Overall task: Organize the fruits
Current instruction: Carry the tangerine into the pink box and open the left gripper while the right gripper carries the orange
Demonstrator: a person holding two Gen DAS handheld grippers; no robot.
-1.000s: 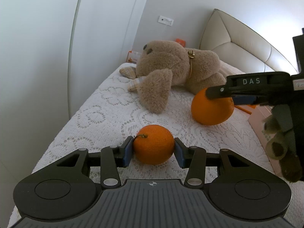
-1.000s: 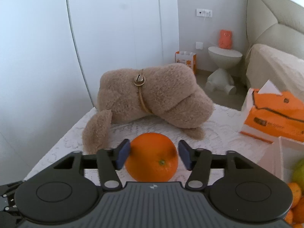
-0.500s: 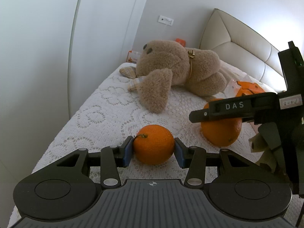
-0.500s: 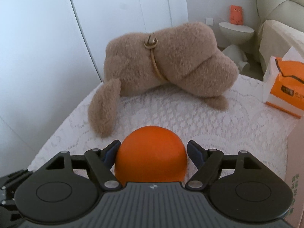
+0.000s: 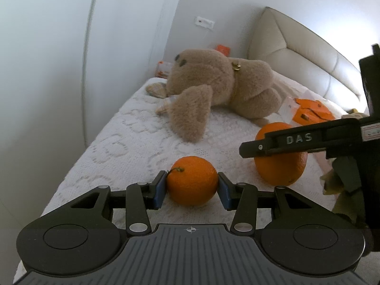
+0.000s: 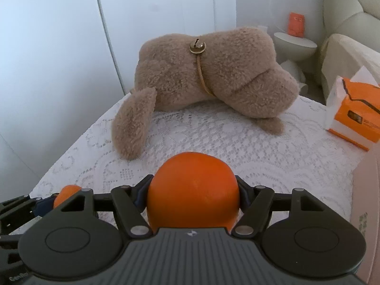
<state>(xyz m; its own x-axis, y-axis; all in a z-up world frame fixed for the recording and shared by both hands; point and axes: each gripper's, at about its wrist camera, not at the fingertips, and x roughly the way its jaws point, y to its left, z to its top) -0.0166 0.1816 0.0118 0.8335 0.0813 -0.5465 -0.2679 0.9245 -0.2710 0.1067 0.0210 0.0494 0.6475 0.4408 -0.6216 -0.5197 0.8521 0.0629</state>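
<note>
1. Left tool (image 5: 192, 190): blue pads pressed on both sides of a small stemmed orange (image 5: 192, 184), which rests on the white lace bedspread (image 5: 123, 152)
2. Plush dog (image 5: 220, 90): lies farther back on the bed, one ear drooping toward the fruit
3. Right tool (image 6: 192, 196): jaws have just been closing and now clasp a larger orange (image 6: 192, 190), low over the bedspread
4. Orange tissue box (image 6: 356, 118): far right, beside the plush
</note>
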